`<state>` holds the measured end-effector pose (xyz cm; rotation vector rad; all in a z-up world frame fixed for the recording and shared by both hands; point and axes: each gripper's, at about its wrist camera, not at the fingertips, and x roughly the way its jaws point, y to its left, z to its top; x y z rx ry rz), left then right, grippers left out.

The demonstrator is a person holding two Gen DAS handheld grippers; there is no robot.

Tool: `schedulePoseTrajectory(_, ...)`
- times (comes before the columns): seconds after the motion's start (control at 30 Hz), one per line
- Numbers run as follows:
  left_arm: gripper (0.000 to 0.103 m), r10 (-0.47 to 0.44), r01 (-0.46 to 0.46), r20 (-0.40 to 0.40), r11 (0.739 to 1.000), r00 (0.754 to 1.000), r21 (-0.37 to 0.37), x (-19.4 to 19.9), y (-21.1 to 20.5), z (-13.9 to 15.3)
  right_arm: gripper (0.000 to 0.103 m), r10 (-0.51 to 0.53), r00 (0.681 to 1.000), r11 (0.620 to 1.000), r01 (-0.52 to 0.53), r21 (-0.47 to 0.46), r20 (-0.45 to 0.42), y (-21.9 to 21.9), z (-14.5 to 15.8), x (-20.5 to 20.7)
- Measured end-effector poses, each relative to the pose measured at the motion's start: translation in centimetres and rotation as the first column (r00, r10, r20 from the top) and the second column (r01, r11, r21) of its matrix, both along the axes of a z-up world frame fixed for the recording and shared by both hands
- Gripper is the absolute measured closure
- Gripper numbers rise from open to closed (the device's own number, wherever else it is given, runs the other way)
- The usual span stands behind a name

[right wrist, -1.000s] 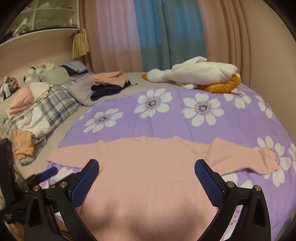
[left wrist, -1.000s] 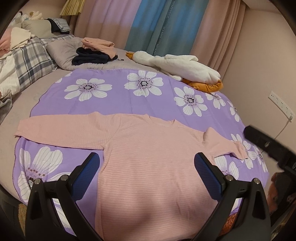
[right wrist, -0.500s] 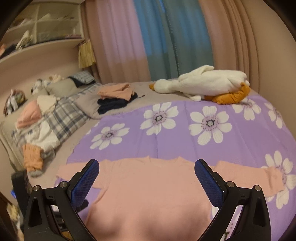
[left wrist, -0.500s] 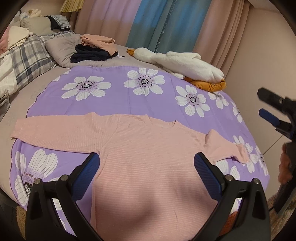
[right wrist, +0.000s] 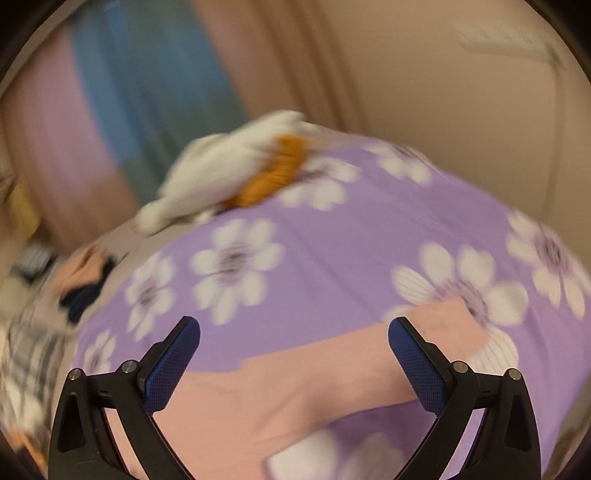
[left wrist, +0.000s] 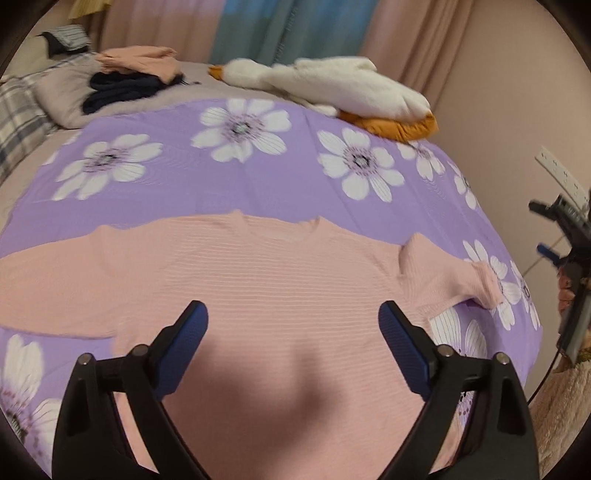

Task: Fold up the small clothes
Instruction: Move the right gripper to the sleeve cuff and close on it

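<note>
We are hovering over 1 pink top (left wrist: 266,280).
Our 2 grippers, left (left wrist: 293,334) and right (right wrist: 294,345), are holding jaws wide apart, gripping nothing.

Setting: you are in a home bedroom. Evidence: a bed under a purple flowered cover (left wrist: 280,177); a grey pillow (left wrist: 59,92) at its far left corner carrying folded clothes (left wrist: 125,79); a white goose plush (left wrist: 332,85) along the far edge; pink and blue curtains (left wrist: 258,29); a wall socket (left wrist: 559,171).
</note>
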<state>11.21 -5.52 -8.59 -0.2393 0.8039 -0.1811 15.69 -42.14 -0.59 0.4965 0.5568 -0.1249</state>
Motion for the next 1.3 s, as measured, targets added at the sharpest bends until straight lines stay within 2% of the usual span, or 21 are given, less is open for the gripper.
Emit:
schedulePoseTrajectory(0.03, 0.015, -0.012, 0.012, -0.011, 1.0, 1.0, -0.004, 0.7, -0.6, -0.6, 0.004, -0.03, 0.999, 0.999, 0.031, 0.041, -0.024, -1.6, -1.0, 0.3)
schedulePoseTrajectory(0.07, 0.02, -0.018, 0.018, -0.019, 1.0, 1.0, -0.007, 1.1, -1.0, -1.0, 0.012, -0.07, 0.996, 0.993, 0.075, 0.088, -0.052, -3.4, -2.5, 0.3)
schedulePoseTrajectory(0.13, 0.025, -0.033, 0.031, -0.061, 0.999, 0.998, -0.023, 2.4, -2.0, -2.7, 0.019, -0.151, 0.983, 0.971, 0.167, 0.169, -0.106, -6.6, -5.3, 0.5)
schedulePoseTrajectory(0.23, 0.03, -0.051, 0.047, -0.11, 0.998, 0.993, -0.042, 3.3, -3.1, -4.7, 0.031, -0.262, 0.946, 0.931, 0.299, 0.207, -0.191, -9.7, -8.5, 0.4)
schedulePoseTrajectory(0.27, 0.03, -0.056, 0.05, -0.13, 0.998, 0.99, -0.044, 3.6, -3.4, -5.5, 0.032, -0.319, 0.916, 0.91, 0.368, 0.192, -0.242, -10.7, -9.8, 0.3)
schedulePoseTrajectory(0.37, 0.031, -0.055, 0.049, -0.163, 0.998, 0.985, -0.042, 4.1, -4.0, -7.0, 0.032, -0.376, 0.87, 0.864, 0.453, 0.219, -0.318, -12.7, -12.5, 0.1)
schedulePoseTrajectory(0.47, 0.031, -0.06, 0.053, -0.187, 0.998, 0.981, -0.04, 4.3, -4.5, -8.2, 0.033, -0.383, 0.858, 0.819, 0.486, 0.303, -0.342, -13.7, -14.2, -0.2)
schedulePoseTrajectory(0.5, 0.031, -0.055, 0.05, -0.185, 0.998, 0.981, -0.032, 4.3, -4.6, -8.4, 0.033, -0.378, 0.863, 0.816, 0.482, 0.32, -0.336, -13.9, -14.5, -0.2)
schedulePoseTrajectory(0.6, 0.031, -0.053, 0.051, -0.173, 0.999, 0.984, -0.017, 4.3, -4.8, -8.4, 0.053, -0.387, 0.869, 0.824, 0.476, 0.308, -0.308, -14.0, -14.4, 0.7)
schedulePoseTrajectory(0.63, 0.031, -0.054, 0.051, -0.173, 0.999, 0.983, -0.019, 4.3, -4.7, -8.5, 0.066, -0.392, 0.869, 0.824, 0.477, 0.305, -0.3, -14.3, -14.6, 1.0)
schedulePoseTrajectory(0.67, 0.031, -0.054, 0.052, -0.172, 0.998, 0.984, -0.021, 4.3, -4.7, -8.5, 0.085, -0.401, 0.866, 0.821, 0.484, 0.302, -0.297, -14.5, -14.7, 1.2)
schedulePoseTrajectory(0.7, 0.031, -0.055, 0.052, -0.171, 0.998, 0.984, -0.023, 4.3, -4.6, -8.6, 0.092, -0.41, 0.863, 0.816, 0.492, 0.303, -0.296, -14.6, -14.9, 1.0)
schedulePoseTrajectory(0.77, 0.031, -0.051, 0.047, -0.172, 0.998, 0.984, -0.031, 4.3, -4.5, -8.6, 0.095, -0.409, 0.875, 0.809, 0.479, 0.341, -0.26, -14.9, -15.1, 0.0)
schedulePoseTrajectory(0.8, 0.031, -0.05, 0.045, -0.173, 0.999, 0.984, -0.03, 4.4, -4.6, -8.6, 0.098, -0.43, 0.876, 0.803, 0.482, 0.351, -0.218, -15.1, -14.2, -0.7)
schedulePoseTrajectory(0.9, 0.031, -0.047, 0.043, -0.174, 0.999, 0.984, -0.028, 4.4, -4.7, -8.6, 0.098, -0.52, 0.844, 0.786, 0.533, 0.312, -0.132, -15.3, -11.8, -3.5)
schedulePoseTrajectory(0.97, 0.031, -0.048, 0.045, -0.173, 0.999, 0.984, -0.021, 4.3, -4.8, -8.6, 0.098, -0.554, 0.822, 0.759, 0.563, 0.327, -0.13, -15.6, -11.5, -4.5)
schedulePoseTrajectory(1.03, 0.03, -0.049, 0.046, -0.174, 0.999, 0.984, -0.021, 4.2, -4.8, -8.5, 0.098, -0.578, 0.796, 0.717, 0.6, 0.354, -0.178, -16.0, -12.4, -5.0)
schedulePoseTrajectory(1.07, 0.03, -0.048, 0.044, -0.173, 0.999, 0.984, -0.024, 4.2, -4.8, -8.6, 0.098, -0.582, 0.79, 0.711, 0.61, 0.35, -0.193, -16.0, -12.8, -4.9)
schedulePoseTrajectory(1.17, 0.031, -0.047, 0.041, -0.174, 0.998, 0.984, -0.041, 3.9, -4.4, -8.4, 0.098, -0.577, 0.781, 0.718, 0.625, 0.306, -0.241, -16.3, -13.8, -4.2)
schedulePoseTrajectory(1.23, 0.031, -0.039, 0.029, -0.171, 0.998, 0.985, -0.062, 3.5, -3.9, -8.0, 0.098, -0.58, 0.785, 0.721, 0.619, 0.312, -0.217, -16.0, -13.2, -4.1)
schedulePoseTrajectory(1.3, 0.031, -0.031, 0.019, -0.163, 0.997, 0.986, -0.07, 3.2, -3.5, -7.5, 0.098, -0.562, 0.814, 0.761, 0.579, 0.292, -0.148, -15.1, -11.4, -4.2)
